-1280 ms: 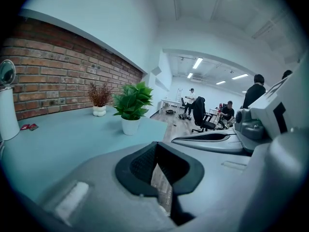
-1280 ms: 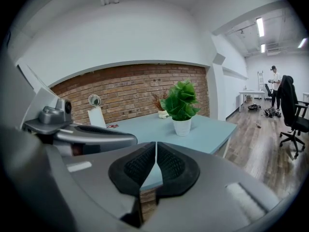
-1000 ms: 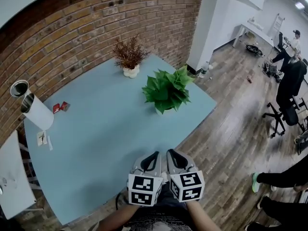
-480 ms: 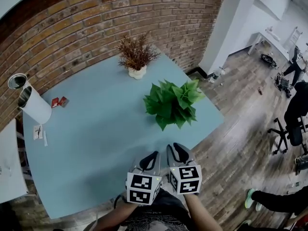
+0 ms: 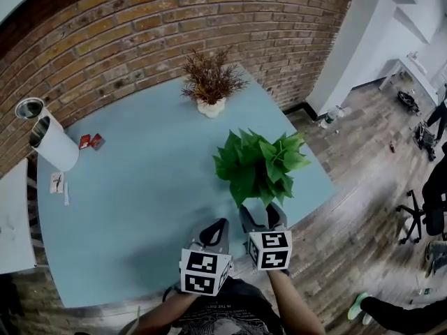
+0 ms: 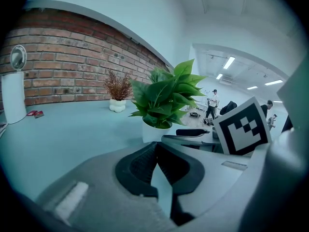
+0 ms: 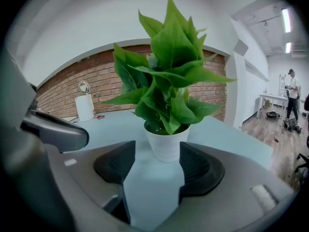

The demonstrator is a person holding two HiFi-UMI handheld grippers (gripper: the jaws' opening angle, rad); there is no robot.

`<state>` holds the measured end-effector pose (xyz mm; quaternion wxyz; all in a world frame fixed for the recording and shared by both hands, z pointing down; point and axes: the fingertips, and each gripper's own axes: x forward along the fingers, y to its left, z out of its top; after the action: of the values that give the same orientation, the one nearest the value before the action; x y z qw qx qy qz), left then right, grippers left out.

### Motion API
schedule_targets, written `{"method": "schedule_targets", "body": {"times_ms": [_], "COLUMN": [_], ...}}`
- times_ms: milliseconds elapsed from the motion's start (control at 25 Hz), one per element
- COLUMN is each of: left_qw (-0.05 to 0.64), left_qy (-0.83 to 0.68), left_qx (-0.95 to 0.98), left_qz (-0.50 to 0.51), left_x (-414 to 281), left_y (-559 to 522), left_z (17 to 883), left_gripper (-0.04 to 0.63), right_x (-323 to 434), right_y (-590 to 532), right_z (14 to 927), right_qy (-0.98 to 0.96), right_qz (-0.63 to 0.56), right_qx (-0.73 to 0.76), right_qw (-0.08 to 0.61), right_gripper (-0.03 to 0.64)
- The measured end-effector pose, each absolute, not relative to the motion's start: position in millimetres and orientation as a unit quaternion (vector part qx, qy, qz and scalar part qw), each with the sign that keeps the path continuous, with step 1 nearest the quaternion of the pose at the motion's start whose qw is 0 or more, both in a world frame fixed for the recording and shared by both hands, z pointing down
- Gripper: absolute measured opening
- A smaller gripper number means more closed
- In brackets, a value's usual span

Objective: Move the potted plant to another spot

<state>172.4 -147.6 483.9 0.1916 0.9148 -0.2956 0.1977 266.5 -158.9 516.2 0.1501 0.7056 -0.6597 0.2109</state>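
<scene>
Nearest, the left gripper [image 5: 218, 225] sits over the table's [image 5: 133, 208] near edge, jaws pressed together on nothing. Beside it, the right gripper's [image 5: 261, 217] jaws are spread and have just been opening. The potted plant [image 5: 262, 166], by the right edge, stands in line with their gap, untouched. A dried-plant pot [image 5: 211, 89] occupies the far edge.

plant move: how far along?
Done: nothing yet; the green potted plant stands on the blue table near its right edge. In hand: the right gripper, whose jaws have just been opening, is lined up on the white pot, pads apart and not touching it; the left gripper is shut and empty. Left: close on the pot, lift, set it down elsewhere.
</scene>
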Motion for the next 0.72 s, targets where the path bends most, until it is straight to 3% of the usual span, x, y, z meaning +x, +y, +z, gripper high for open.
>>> {"method": "schedule_targets", "body": {"times_ms": [480,720], "left_qw": [0.194,0.192], "left_qy": [-0.346,-0.368], "left_qx": [0.893,0.884], "left_qz": [0.213,0.213], "left_x": [171,168], "left_y": [-178,-190], "left_z": [495,494], "left_gripper": [0.003,0.003], "right_x": [286,295], "right_y": [-205,-221], "right_z": [550,555], "right_qy": [-0.676,-0.669], "right_qz": [0.217,0.215], "right_qx": [0.688,0.696], "right_qw": [0.152,0.147], "right_gripper": [0.422,0.456]}}
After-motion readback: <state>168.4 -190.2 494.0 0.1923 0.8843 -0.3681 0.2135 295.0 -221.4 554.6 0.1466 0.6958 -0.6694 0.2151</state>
